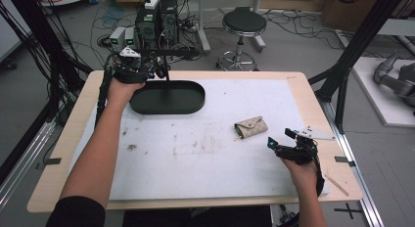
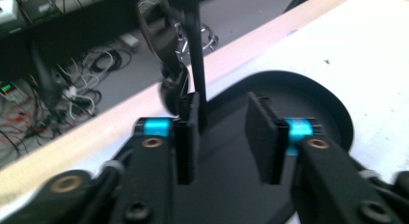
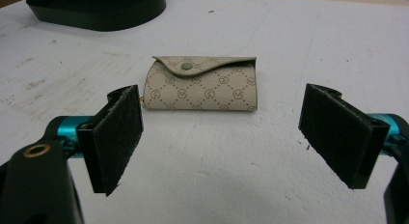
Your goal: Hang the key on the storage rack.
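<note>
A small beige patterned pouch [image 1: 251, 126] is seen lying flat on the white mat [image 1: 195, 153], well to the right of the black oval stand base [image 1: 167, 97] and apart from it. In the high view its long axis is tilted, the right end being raised toward the far edge of the table [image 1: 63, 139]. In the right gripper view the pouch [image 3: 201, 84] is laid crosswise, its long axis running from one jaw's side to the other, with the curved flap and its round snap turned upward and toward the base.

The right gripper [image 1: 284, 141] is held low over the mat, on the side of the pouch away from the base, and is pointed at it. Its jaws are spread wide with nothing between them; the pouch lies just beyond the pads [image 3: 118, 132], roughly centred in the gap and untouched.

The left gripper [image 1: 147, 70] is placed at the far left end of the base. In the left gripper view its jaws stand narrowly parted over the base [image 2: 308, 96]. One pad [image 2: 187, 137] is seen right beside the thin upright black rod [image 2: 197, 60] rising from the base; whether they touch cannot be told. The rod is not clamped between the pads.
</note>
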`<state>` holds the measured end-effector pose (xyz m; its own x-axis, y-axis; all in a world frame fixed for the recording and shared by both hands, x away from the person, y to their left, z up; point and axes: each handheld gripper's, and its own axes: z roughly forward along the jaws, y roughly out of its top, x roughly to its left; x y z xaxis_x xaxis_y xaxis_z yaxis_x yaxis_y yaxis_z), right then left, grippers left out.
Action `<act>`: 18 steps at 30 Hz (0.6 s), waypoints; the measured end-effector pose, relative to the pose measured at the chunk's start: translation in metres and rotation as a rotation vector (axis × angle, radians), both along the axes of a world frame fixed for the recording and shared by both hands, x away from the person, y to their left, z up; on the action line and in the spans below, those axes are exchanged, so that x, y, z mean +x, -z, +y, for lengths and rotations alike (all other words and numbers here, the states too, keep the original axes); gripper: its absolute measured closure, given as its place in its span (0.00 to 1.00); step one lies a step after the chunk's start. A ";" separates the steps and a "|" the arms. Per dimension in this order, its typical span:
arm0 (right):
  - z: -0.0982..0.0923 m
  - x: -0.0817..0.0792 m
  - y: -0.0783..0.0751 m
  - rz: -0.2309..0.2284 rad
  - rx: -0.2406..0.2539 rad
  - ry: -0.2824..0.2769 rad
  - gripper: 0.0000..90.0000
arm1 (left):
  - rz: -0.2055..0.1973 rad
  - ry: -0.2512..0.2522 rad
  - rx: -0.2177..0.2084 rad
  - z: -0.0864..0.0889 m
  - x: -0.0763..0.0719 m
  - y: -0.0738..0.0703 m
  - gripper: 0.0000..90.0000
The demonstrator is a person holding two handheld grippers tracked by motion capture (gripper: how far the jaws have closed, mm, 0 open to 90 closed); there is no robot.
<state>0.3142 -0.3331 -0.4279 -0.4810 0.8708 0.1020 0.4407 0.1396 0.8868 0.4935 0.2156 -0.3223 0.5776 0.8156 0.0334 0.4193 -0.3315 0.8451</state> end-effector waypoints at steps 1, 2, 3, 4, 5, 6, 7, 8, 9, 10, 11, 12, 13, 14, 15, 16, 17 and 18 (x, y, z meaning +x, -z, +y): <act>0.000 0.000 0.000 0.002 0.001 0.001 0.18 | 0.000 0.000 0.000 0.000 0.000 0.000 0.69; 0.000 0.000 0.000 0.002 0.001 0.001 0.18 | 0.001 0.009 -0.009 0.001 -0.003 0.002 0.69; 0.000 0.000 0.000 0.002 0.001 0.000 0.18 | -0.002 0.013 -0.012 0.003 -0.007 0.004 0.68; 0.000 0.000 0.000 0.005 0.002 0.001 0.18 | -0.002 0.013 -0.017 0.003 -0.009 0.005 0.66; 0.000 0.000 0.000 0.005 0.001 0.001 0.18 | 0.002 0.014 -0.022 0.005 -0.012 0.007 0.64; 0.001 0.000 0.001 0.004 -0.001 0.001 0.18 | 0.003 0.012 -0.031 0.007 -0.015 0.008 0.59; 0.001 0.000 0.001 0.004 -0.003 0.000 0.18 | 0.004 0.006 -0.041 0.011 -0.021 0.010 0.56; 0.001 0.000 0.001 0.004 -0.003 0.000 0.18 | 0.004 0.006 -0.041 0.011 -0.021 0.010 0.54; 0.001 0.000 0.001 0.006 -0.001 0.000 0.18 | 0.005 0.006 -0.051 0.014 -0.028 0.012 0.52; 0.001 0.000 0.001 0.006 -0.001 0.000 0.18 | 0.005 0.006 -0.051 0.014 -0.028 0.012 0.50; 0.001 0.000 0.001 0.007 0.000 -0.002 0.18 | 0.006 0.005 -0.055 0.016 -0.030 0.014 0.50; 0.001 0.000 0.001 0.007 0.001 -0.001 0.18 | 0.010 0.007 -0.058 0.018 -0.033 0.016 0.49; 0.001 0.000 0.001 0.007 0.000 0.001 0.18 | 0.017 0.003 -0.057 0.021 -0.039 0.021 0.47; 0.001 0.000 0.001 0.007 0.000 0.001 0.18 | 0.017 0.003 -0.057 0.021 -0.039 0.021 0.44; 0.001 0.000 0.001 0.007 -0.001 0.001 0.18 | 0.016 0.003 -0.063 0.025 -0.045 0.025 0.43; 0.001 -0.001 0.001 0.009 0.000 0.002 0.18 | 0.021 0.004 -0.063 0.027 -0.048 0.026 0.43; 0.001 -0.001 0.001 0.009 -0.002 0.001 0.18 | 0.022 0.000 -0.061 0.028 -0.051 0.028 0.41; 0.001 -0.001 0.001 0.009 -0.002 0.001 0.18 | 0.022 0.000 -0.061 0.028 -0.051 0.028 0.39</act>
